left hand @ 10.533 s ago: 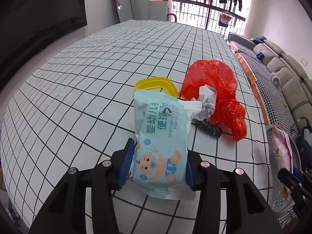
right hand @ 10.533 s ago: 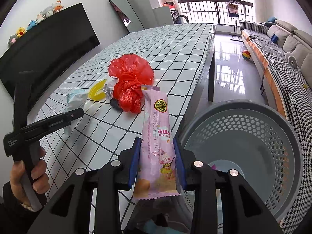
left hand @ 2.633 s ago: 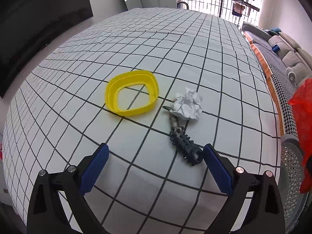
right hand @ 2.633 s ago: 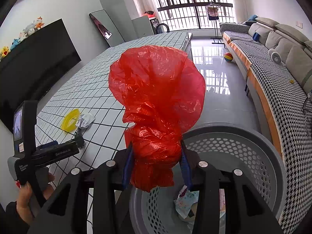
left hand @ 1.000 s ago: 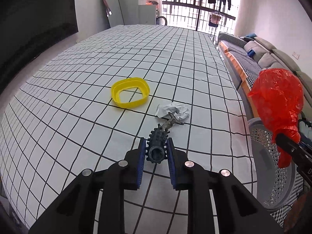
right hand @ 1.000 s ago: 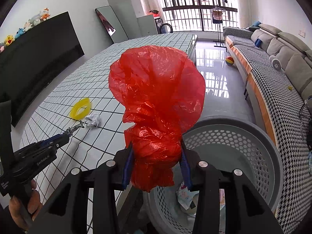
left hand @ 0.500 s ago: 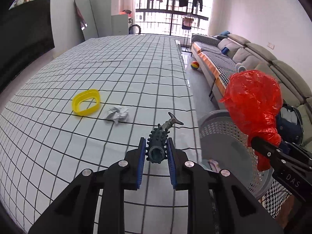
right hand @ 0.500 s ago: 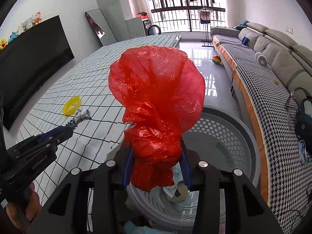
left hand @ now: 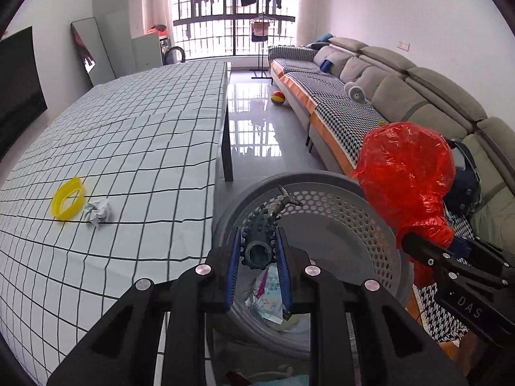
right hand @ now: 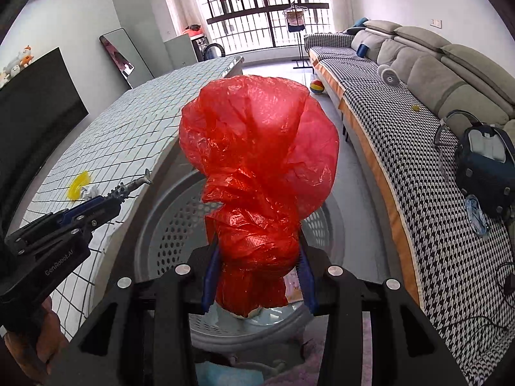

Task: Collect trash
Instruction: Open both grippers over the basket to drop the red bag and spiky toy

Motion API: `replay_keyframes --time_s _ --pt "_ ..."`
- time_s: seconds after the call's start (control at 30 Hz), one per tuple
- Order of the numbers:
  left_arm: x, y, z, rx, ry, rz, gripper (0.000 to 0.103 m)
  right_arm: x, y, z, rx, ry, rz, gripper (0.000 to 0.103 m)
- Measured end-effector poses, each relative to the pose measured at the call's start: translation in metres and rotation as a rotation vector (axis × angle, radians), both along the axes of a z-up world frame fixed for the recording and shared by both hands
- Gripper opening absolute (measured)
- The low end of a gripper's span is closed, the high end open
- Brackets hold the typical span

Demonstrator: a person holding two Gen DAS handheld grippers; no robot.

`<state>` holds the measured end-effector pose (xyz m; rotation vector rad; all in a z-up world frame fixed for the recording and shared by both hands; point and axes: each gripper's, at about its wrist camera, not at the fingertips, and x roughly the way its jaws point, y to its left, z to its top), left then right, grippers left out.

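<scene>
Drop step: left tongs [left hand: 258,254] pinch the spiky dark tube [left hand: 261,236], right tongs [right hand: 257,276] pinch the red bag [right hand: 257,173], both over the grey basket [left hand: 322,186] beside the table [left hand: 128,148]. Next, prob. spread tongs & let both fall in.

A long grey cushioned sofa [left hand: 402,87] with black-and-white houndstooth cover stands along the wall; a small multicoloured ball [left hand: 278,98] lies on glossy floor; a dark blue bag [right hand: 486,167] rests on the sofa
</scene>
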<state>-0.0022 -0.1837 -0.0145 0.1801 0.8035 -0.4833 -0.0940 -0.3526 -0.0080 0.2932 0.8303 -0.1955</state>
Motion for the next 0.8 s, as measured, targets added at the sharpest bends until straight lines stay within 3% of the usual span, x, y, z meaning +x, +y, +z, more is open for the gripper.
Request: replay_keyframes --time_s 0.33,0.8 --pt "0.005 -0.033 -0.018 0.044 0.05 -0.034 0.022 0.0 -0.031 -0.023 0.047 0.06 -0.006 0.04" --pt "0.022 -0.041 -0.035 0.086 0.091 -0.02 0.022 0.028 -0.028 -0.043 0.06 0.122 0.056 0.04"
